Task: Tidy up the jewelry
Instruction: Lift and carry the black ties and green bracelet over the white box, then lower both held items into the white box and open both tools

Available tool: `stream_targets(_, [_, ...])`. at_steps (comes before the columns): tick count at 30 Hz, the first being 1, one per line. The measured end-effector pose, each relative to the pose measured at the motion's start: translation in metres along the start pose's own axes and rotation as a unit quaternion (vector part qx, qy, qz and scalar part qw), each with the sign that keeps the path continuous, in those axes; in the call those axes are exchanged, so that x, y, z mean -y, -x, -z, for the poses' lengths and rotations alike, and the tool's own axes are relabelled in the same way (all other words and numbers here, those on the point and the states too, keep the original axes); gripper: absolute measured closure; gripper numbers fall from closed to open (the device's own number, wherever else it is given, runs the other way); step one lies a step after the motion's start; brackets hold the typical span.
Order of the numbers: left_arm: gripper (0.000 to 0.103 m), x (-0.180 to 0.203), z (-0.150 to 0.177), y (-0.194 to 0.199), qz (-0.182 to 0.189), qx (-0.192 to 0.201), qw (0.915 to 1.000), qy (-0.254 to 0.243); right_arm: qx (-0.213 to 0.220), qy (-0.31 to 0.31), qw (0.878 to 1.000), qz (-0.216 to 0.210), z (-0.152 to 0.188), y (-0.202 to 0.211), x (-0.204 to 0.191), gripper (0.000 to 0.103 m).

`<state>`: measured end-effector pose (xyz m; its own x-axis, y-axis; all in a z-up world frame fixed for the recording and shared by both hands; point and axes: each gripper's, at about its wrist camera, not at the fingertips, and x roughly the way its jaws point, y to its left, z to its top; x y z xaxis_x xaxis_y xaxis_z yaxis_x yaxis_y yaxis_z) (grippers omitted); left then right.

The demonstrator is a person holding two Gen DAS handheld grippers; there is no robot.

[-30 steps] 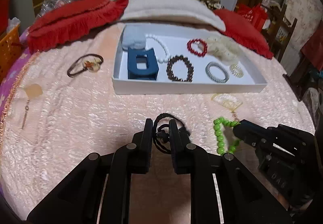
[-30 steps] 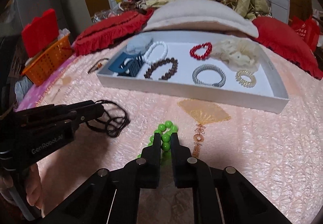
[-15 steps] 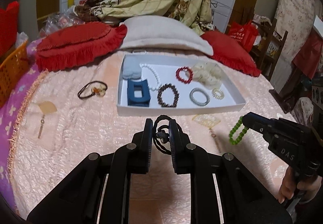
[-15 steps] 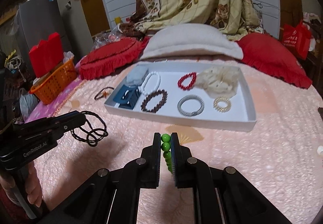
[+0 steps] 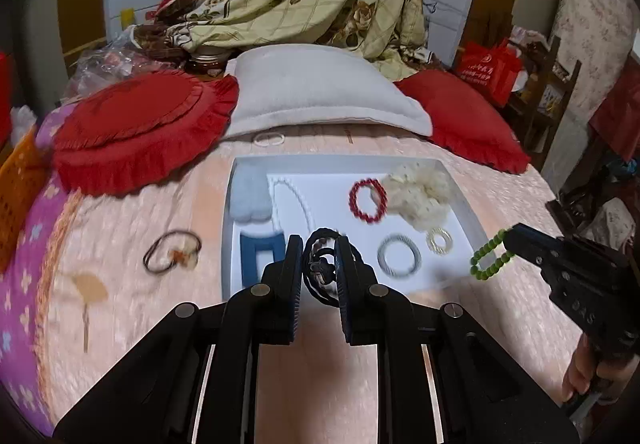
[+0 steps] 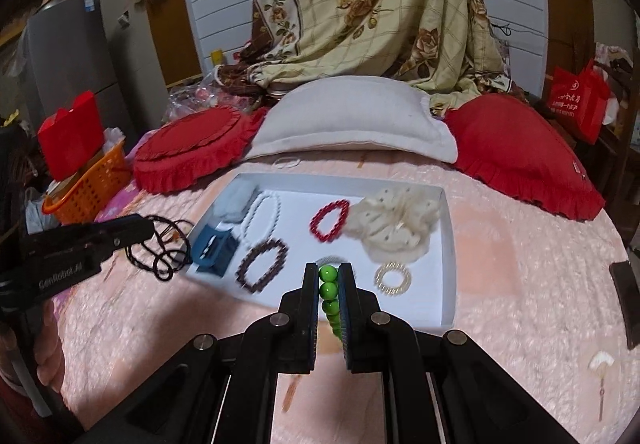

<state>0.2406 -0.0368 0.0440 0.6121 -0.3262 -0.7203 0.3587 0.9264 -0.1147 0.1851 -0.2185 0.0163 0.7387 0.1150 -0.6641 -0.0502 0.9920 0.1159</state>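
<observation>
The left wrist camera sits just behind the left black two-finger gripper [image 5: 318,268] and looks forward along its fingers, from above the near edge of the pink textured bedspread [image 5: 120,228] toward the far pillows. The right wrist camera looks the same way from behind the right black two-finger gripper [image 6: 329,284], placed more to the right. Both views are close and share the shallow white rectangular tray [image 5: 468,212] [image 6: 448,244]. Each view also shows the other gripper at its side.
</observation>
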Motion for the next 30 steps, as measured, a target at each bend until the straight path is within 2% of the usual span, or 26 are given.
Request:
stream_targets(5, [0.088,0.001,-0.033,-0.051,-0.016,-0.029,0.9995,0.004,-0.018,-0.007,1.0,0.0,-0.023,-0.032,0.011,0.094])
stream_targets(11, [0.089,-0.006,-0.055,-0.115,-0.021,-0.064,0.9974,0.026,-0.04,-0.027,0.999,-0.004,-0.041,-0.08,0.023,0.094])
stream_targets(20, [0.088,-0.007,-0.059,-0.171,-0.021,-0.092,0.9951,0.03,-0.077,-0.054,0.995,-0.019,-0.037,-0.143,0.035,0.094])
stream_targets(25, [0.087,-0.009,-0.054,-0.185,0.003,-0.111,0.9927,0.046,-0.086,-0.049,0.995,-0.01,-0.03,-0.154,0.039,0.094])
stream_targets(26, [0.086,-0.009,-0.052,-0.187,0.007,-0.118,0.9918,0.05,-0.089,-0.049,0.995,-0.008,-0.028,-0.156,0.04,0.094])
stream_targets(28, [0.077,-0.011,-0.05,-0.189,0.017,-0.128,0.99,0.057,-0.093,-0.056,0.994,-0.008,-0.027,-0.158,0.042,0.094])
stream_targets(30, [0.06,-0.013,-0.049,-0.187,0.027,-0.127,0.9892,0.069,-0.103,-0.066,0.992,-0.014,-0.026,-0.161,0.046,0.094])
